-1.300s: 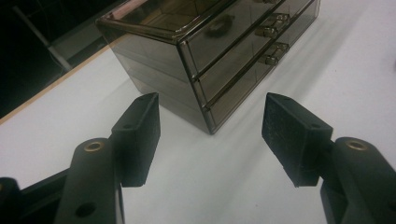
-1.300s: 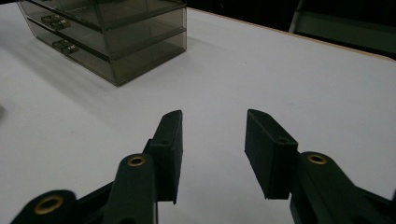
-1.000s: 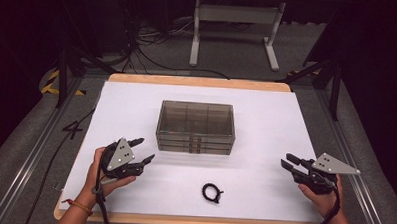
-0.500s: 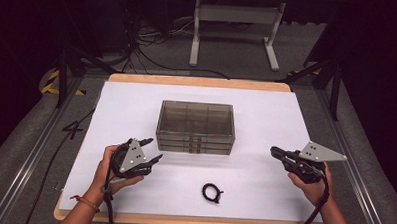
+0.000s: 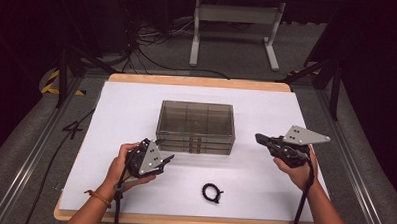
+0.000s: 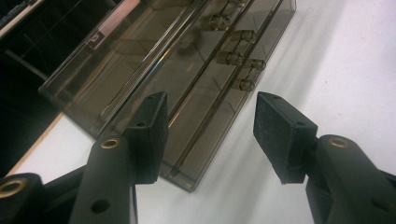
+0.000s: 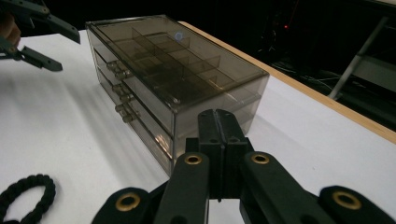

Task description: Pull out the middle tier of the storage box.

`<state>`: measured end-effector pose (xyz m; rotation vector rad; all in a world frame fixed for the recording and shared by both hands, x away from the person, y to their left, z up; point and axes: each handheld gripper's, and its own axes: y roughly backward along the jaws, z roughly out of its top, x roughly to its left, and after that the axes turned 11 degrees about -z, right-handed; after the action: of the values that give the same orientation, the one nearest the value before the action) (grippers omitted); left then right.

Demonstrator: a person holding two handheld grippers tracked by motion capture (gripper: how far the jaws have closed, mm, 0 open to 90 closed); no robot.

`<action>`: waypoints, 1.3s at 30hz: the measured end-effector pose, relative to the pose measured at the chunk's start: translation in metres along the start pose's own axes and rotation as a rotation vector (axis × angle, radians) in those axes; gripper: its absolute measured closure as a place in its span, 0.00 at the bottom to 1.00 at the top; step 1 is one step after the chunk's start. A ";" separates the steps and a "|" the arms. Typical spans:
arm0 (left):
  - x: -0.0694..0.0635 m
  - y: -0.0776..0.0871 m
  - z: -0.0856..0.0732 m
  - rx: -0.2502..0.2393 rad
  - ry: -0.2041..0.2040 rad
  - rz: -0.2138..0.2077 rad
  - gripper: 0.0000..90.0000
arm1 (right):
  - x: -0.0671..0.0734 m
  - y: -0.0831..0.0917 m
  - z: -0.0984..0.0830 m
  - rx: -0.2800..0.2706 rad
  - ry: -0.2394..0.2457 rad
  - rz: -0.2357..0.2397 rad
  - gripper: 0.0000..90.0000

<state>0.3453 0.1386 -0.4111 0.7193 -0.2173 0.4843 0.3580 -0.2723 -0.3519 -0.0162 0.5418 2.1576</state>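
Note:
A smoky see-through drawer box (image 5: 196, 126) stands in the middle of the white table (image 5: 286, 110), its small knobs facing the near edge. My left gripper (image 5: 167, 158) hovers by the box's front left corner (image 6: 177, 56). Its jaws (image 6: 210, 112) stand partly open and have just been closing, with nothing between the pads. My right gripper (image 5: 258, 138) is held above the table to the right of the box (image 7: 173, 79), jaws (image 7: 218, 116) shut and empty, pointing at the box's right end. A black braided loop (image 5: 211, 192) lies flat in front of the box, between the two hands.
The loop (image 7: 28, 191) lies at the lower left of the right gripper view, and the left gripper (image 7: 70, 52) appears far off at its upper left. A wooden table edge (image 5: 197, 81) runs along the back. Cables and a metal stand (image 5: 234, 23) sit on the floor beyond.
Both hands have moved inward toward the box. The right gripper has risen and its jaws have closed together. The left gripper's jaws have narrowed a little.

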 end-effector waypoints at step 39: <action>-0.040 -0.074 0.031 0.163 -0.375 0.207 0.76 | 0.035 -0.086 0.035 0.099 0.035 0.084 1.00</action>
<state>0.3465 0.0551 -0.4451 0.9510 -0.6131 0.5660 0.4092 -0.1882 -0.3595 0.0234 0.6801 2.2127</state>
